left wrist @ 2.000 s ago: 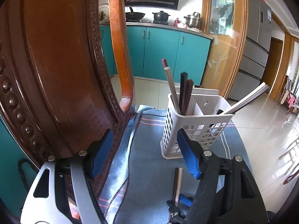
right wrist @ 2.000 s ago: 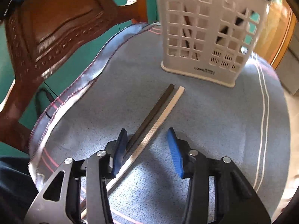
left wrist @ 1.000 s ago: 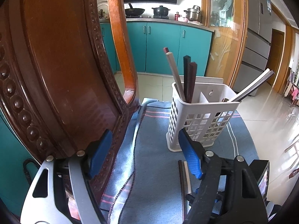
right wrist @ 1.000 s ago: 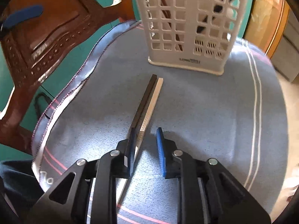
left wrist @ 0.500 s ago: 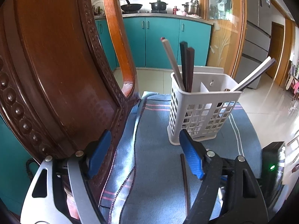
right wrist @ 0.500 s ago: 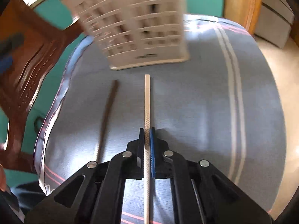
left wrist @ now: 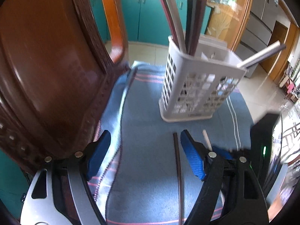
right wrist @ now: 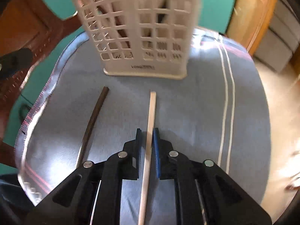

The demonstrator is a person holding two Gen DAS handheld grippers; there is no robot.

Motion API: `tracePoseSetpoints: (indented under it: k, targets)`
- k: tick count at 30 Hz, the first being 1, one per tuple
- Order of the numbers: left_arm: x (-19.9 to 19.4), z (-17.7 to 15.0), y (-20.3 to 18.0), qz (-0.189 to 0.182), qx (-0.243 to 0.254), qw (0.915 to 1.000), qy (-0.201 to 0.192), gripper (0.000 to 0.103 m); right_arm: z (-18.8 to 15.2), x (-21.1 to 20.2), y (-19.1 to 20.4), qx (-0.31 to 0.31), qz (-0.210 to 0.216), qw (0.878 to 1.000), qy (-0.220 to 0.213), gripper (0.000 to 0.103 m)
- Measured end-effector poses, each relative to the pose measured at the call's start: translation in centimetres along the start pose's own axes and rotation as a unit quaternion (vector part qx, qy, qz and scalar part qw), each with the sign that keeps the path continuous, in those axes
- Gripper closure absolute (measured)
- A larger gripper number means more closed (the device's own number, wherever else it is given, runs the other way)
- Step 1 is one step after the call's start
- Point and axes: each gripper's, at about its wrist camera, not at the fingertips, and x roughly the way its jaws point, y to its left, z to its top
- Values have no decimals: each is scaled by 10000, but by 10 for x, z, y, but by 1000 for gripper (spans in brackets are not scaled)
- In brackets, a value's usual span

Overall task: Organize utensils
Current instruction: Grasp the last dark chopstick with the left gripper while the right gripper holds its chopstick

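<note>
The left gripper (left wrist: 144, 150) stays spread wide above the blue cloth (left wrist: 146, 112), holding nothing. The dark chopstick (right wrist: 93, 120), which lay against its pale partner a second ago, now lies apart on the cloth. Right of it, the right gripper (right wrist: 147, 140) has clenched on the white chopstick (right wrist: 151, 116), which points at the white utensil basket (right wrist: 138, 28).
</note>
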Motion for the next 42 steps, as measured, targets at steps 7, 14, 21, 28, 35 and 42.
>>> tracePoseSetpoints:
  k: [7,14,21,28,35,42]
  targets:
    - [35,-17,-17,-121,242,9975,650,25,11,4,-44,673,438,9964,264,96]
    - [58,-34,-42,-277,631,9924,1020,23,-5,-5,-65,1113,706,9910,252,96]
    - [78,-44,-49,-74,759,9905,1143,23,-13,-13,-68,1070,667,9919,172,95]
    - [81,-49,-55,-48,785,9914,1047,23,-15,-16,-46,711,447,9964,76,79]
    - [74,-50,-58,-54,786,9919,998,37,-15,-9,-37,350,25,9994,-50,77]
    - [69,-46,-59,-108,816,9922,937,71,-18,-7,-27,218,-191,9995,-105,77]
